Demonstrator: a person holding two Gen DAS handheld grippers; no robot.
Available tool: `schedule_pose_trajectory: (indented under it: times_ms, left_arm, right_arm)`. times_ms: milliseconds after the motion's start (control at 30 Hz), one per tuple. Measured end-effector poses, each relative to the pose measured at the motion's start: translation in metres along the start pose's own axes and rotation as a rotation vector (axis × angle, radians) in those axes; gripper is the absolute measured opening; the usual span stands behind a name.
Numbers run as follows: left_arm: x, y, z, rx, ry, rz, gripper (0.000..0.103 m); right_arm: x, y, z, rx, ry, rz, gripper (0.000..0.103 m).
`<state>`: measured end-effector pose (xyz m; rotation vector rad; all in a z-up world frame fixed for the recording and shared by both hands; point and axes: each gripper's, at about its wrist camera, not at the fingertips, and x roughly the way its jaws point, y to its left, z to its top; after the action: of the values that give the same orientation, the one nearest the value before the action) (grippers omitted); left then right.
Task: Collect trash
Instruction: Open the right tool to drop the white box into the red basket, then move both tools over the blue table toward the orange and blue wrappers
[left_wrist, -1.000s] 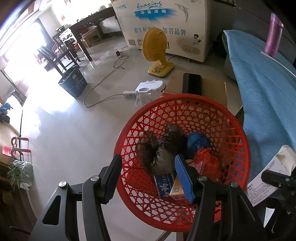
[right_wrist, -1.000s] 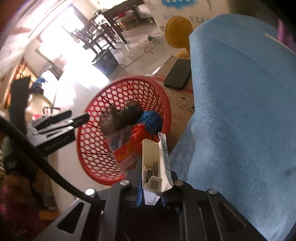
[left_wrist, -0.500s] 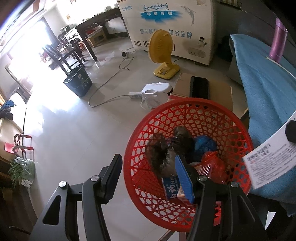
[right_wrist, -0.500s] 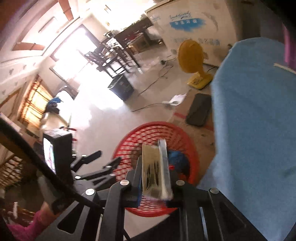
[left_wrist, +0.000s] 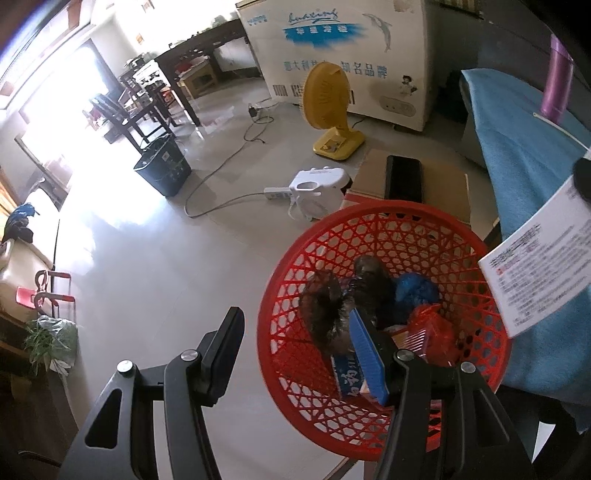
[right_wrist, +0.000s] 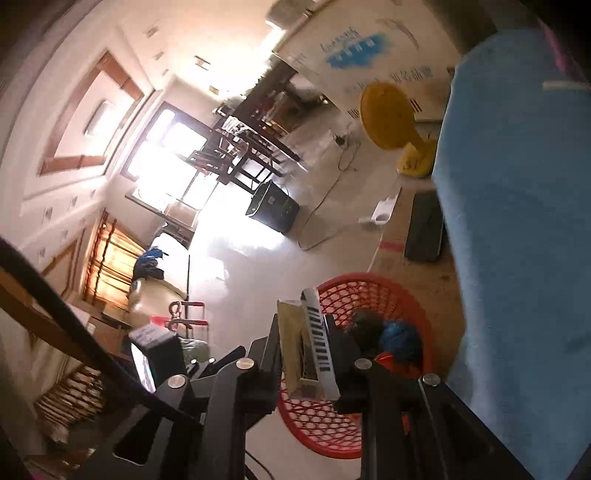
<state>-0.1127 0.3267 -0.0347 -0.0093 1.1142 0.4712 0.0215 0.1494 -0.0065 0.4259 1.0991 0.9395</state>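
A red mesh basket (left_wrist: 369, 221) (right_wrist: 369, 284) holds a dark crumpled bag (left_wrist: 340, 302), a blue wad (left_wrist: 413, 295), a red wrapper (left_wrist: 432, 328) and a small blue-and-white box (left_wrist: 347, 376). My left gripper (left_wrist: 295, 321) hovers open above the basket's left rim, with one finger over the floor and its blue-padded finger (left_wrist: 365, 354) over the trash. My right gripper (right_wrist: 308, 354) is shut on a flattened white printed carton (right_wrist: 314, 332) with a barcode. In the left wrist view that carton (left_wrist: 535, 266) hangs over the basket's right rim.
A blue cloth surface (left_wrist: 535, 155) with a purple bottle (left_wrist: 556, 74) rises right of the basket. Behind the basket lie cardboard with a flat black device (left_wrist: 402, 177), a white appliance (left_wrist: 317, 184) on a cable, a yellow fan (left_wrist: 328, 99), a dark bin (left_wrist: 162, 166) and a white freezer (left_wrist: 332, 55).
The right gripper has risen and tipped upward with the carton, which climbed along the right edge of the left wrist view. The basket has slid slightly right in that view.
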Motion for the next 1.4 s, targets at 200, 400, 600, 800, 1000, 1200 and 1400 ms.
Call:
schedule_pose_trajectory:
  times_ms: [200,400,600,800,1000,1200,1400]
  left_arm:
    - [-0.002,0.013,-0.002,-0.023,-0.002,0.026,0.060]
    - [-0.004,0.012,-0.002,-0.023,-0.004,0.026,0.060]
    - [-0.010,0.001,0.003,-0.005,-0.019,0.003,0.060]
    - [-0.027,-0.032,0.014,0.062,-0.056,-0.057,0.060]
    - [-0.056,-0.087,0.031,0.159,-0.119,-0.142,0.060]
    - [-0.089,-0.150,0.045,0.285,-0.170,-0.232,0.060]
    - [-0.109,-0.203,0.046,0.388,-0.181,-0.304,0.061]
  right_arm:
    - [0.027,0.005,0.003,-0.012,0.020,-0.010,0.033]
    - [0.021,-0.004,0.003,-0.028,-0.041,0.022,0.083]
    - [-0.020,-0.033,0.005,0.030,-0.093,-0.025,0.083]
    - [-0.100,-0.060,-0.005,0.031,-0.212,-0.142,0.083]
    - [-0.203,-0.107,-0.029,0.129,-0.412,-0.247,0.083]
    - [-0.280,-0.171,-0.045,0.291,-0.517,-0.356,0.083]
    - [-0.346,-0.234,-0.023,0.386,-0.558,-0.463,0.083]
